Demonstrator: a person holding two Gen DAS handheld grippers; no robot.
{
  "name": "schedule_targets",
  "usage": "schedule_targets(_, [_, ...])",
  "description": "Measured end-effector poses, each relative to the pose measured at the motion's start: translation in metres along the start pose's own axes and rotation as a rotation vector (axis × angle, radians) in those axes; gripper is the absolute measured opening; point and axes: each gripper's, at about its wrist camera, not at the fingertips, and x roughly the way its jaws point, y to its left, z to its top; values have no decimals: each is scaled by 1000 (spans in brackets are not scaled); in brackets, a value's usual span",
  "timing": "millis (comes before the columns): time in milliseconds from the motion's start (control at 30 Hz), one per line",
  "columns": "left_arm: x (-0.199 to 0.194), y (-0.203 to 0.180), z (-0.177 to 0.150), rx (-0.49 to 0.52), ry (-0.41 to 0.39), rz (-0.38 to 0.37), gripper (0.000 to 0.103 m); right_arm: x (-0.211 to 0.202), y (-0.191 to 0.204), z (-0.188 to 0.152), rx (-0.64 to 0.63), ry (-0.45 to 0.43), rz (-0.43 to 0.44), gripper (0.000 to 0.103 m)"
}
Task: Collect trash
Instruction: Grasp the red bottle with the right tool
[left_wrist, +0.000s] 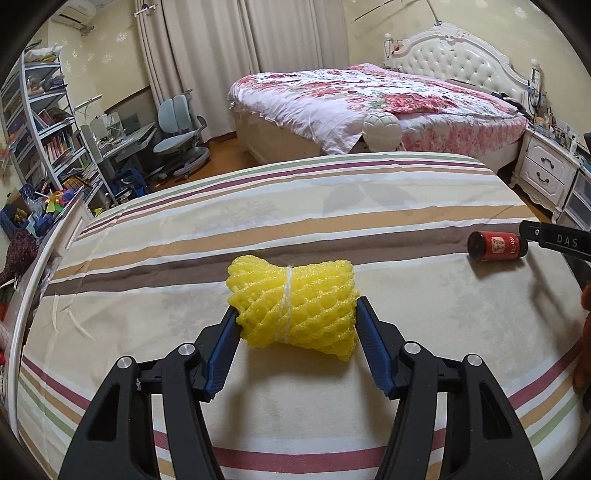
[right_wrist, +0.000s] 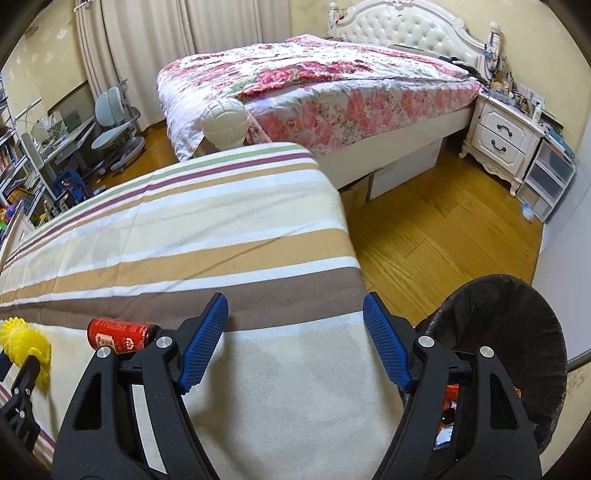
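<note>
foam net (left_wrist: 293, 302): yellow mesh roll | white string round middle

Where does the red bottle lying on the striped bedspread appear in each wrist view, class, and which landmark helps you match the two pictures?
Left wrist view: the red bottle lies at the far right edge.
Right wrist view: the same bottle lies at lower left, beside the right tool.
Shared landmark: the yellow foam net, left of the bottle in both.
</note>
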Motion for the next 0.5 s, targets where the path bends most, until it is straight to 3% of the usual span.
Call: schedule_targets(500, [-6, 18, -10, -17, -5, 29, 60, -30, 47, -44, -155, 22, 71, 74])
